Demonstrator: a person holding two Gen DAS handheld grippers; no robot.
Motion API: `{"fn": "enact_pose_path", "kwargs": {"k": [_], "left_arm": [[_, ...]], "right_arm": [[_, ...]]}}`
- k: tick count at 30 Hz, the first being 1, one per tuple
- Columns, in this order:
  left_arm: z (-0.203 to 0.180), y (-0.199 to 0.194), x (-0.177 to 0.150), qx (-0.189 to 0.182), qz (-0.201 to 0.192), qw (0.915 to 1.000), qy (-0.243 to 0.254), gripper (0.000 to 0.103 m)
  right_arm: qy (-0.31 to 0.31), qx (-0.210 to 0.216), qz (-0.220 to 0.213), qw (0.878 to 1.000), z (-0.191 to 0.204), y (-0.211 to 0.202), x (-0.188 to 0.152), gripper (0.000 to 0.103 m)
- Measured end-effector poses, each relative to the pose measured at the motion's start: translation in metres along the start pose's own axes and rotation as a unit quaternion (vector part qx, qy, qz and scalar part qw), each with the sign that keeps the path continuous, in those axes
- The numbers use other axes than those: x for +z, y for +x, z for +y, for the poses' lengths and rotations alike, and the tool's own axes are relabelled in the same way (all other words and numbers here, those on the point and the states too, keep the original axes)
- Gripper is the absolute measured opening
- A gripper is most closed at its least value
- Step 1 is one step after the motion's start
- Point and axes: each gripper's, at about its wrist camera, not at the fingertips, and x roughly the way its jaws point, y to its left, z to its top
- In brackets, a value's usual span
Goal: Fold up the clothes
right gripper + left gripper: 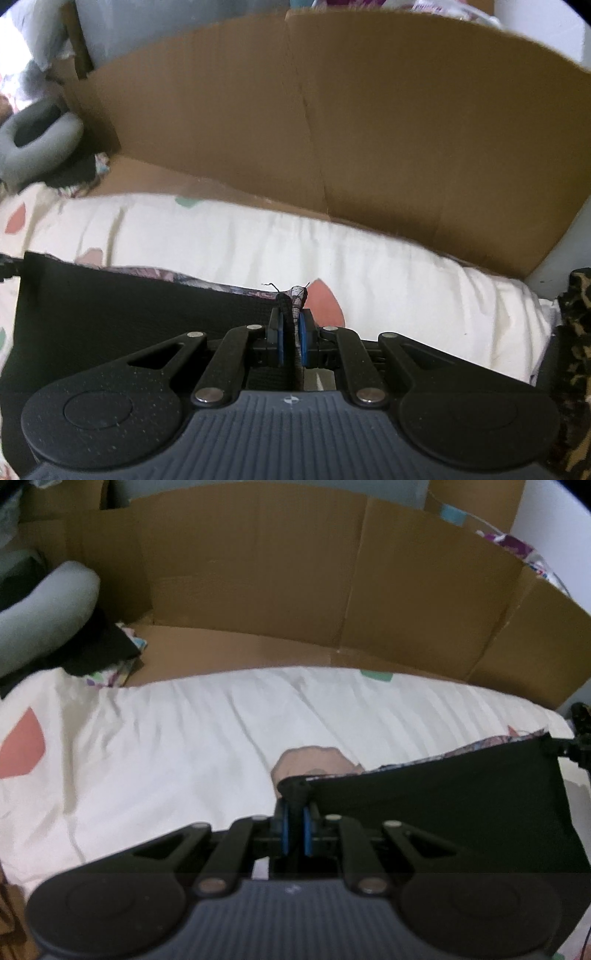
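Left gripper [295, 805]: blue-padded tongs clamped on one corner of the black fabric garment [443, 812], lower centre.
Right gripper [291, 317]: clamped on the other corner [110, 314].
Garment: stretched between them over the white patterned bedsheet [184, 738].
Behind: brown cardboard sheet [258, 572], top.

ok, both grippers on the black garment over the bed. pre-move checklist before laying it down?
1. Left gripper pinching a corner of the black garment: ok.
2. Right gripper pinching the other corner: ok.
3. Top edge between the grippers straight, no sag: ok.
4. White bedsheet ahead free of other clothes: ok in view; wrinkled.
5. Clearance from cardboard wall: ok, it stands at the far edge of the sheet.
6. Lower part of the garment hanging flat, not bunched: cannot tell, hidden below the grippers.
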Motion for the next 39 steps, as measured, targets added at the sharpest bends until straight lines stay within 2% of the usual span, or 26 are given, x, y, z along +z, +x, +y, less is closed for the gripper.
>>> {"fn": "enact_pose_path", "kwargs": {"k": [2, 5, 8, 11, 14, 18, 24, 33, 39], "left_arm": [[-0.001, 0.010, -0.003, -0.002, 0.004, 1.0000, 0.001, 0.008], [-0.002, 0.025, -0.006, 0.004, 0.021, 0.9998, 0.006, 0.009], [-0.002, 0.028, -0.007, 0.023, 0.021, 0.9994, 0.013, 0.015], [-0.002, 0.019, -0.008, 0.049, 0.007, 0.9983, 0.030, 0.015], [-0.002, 0.007, -0.006, 0.050, -0.004, 0.9985, 0.023, 0.015], [-0.012, -0.012, 0.000, 0.035, -0.024, 0.9989, 0.021, 0.015], [-0.039, -0.024, 0.006, -0.009, -0.037, 0.9987, 0.033, 0.015], [-0.070, -0.020, 0.004, -0.050, -0.028, 0.9969, 0.054, 0.015], [-0.084, -0.001, -0.002, -0.060, -0.010, 0.9955, 0.073, 0.015]], "right_arm": [[-0.025, -0.003, 0.011, 1.000, 0.003, 0.015, -0.004, 0.007], [-0.027, -0.006, 0.028, 0.999, 0.006, 0.030, -0.007, 0.010], [-0.044, -0.025, 0.025, 0.998, 0.012, 0.028, -0.010, 0.013], [-0.030, -0.034, 0.028, 0.999, 0.009, 0.023, -0.009, 0.020], [0.010, -0.040, 0.021, 0.999, 0.002, 0.015, -0.006, 0.021], [0.016, -0.030, -0.004, 0.999, 0.006, -0.003, -0.002, 0.022], [0.001, 0.015, -0.025, 1.000, 0.030, -0.021, 0.007, 0.022], [-0.044, 0.073, -0.028, 0.996, 0.076, -0.020, 0.014, 0.022], [-0.095, 0.081, -0.007, 0.992, 0.100, 0.003, 0.010, 0.022]]}}
